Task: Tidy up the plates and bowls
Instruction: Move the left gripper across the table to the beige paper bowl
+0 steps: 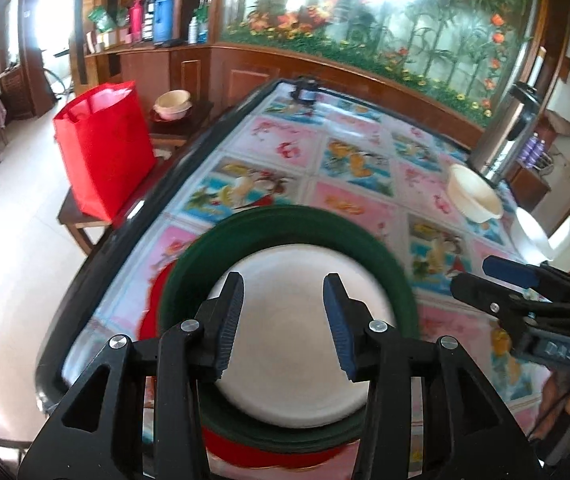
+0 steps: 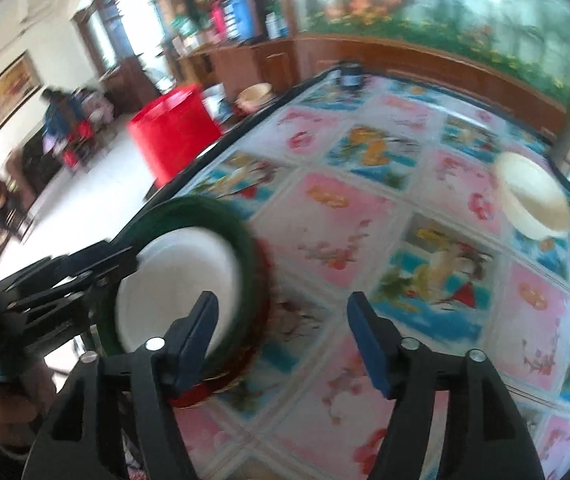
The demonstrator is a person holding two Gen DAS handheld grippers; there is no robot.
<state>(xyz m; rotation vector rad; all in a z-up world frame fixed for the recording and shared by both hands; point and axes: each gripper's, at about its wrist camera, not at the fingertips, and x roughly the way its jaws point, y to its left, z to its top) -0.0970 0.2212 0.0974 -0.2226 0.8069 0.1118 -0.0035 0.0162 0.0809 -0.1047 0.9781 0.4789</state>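
Note:
A stack of plates lies at the table's near left: a white plate (image 1: pixel 297 344) on a dark green plate (image 1: pixel 285 220) on a red plate (image 1: pixel 153 312). My left gripper (image 1: pixel 283 320) is open just above the white plate, holding nothing. The stack also shows in the right wrist view, white plate (image 2: pixel 181 280) on the green plate (image 2: pixel 205 208). My right gripper (image 2: pixel 281 340) is open and empty over the tablecloth, right of the stack. A cream bowl (image 1: pixel 473 196) sits far right, also in the right wrist view (image 2: pixel 533 196). A second white bowl (image 1: pixel 533 232) lies beside it.
The table has a flowered cloth (image 1: pixel 349 168) and dark edge. A red bag (image 1: pixel 105 148) stands on a bench left of the table. Stacked bowls (image 1: pixel 173 104) rest on a low stand behind. A metal flask (image 1: pixel 505 128) stands at the far right.

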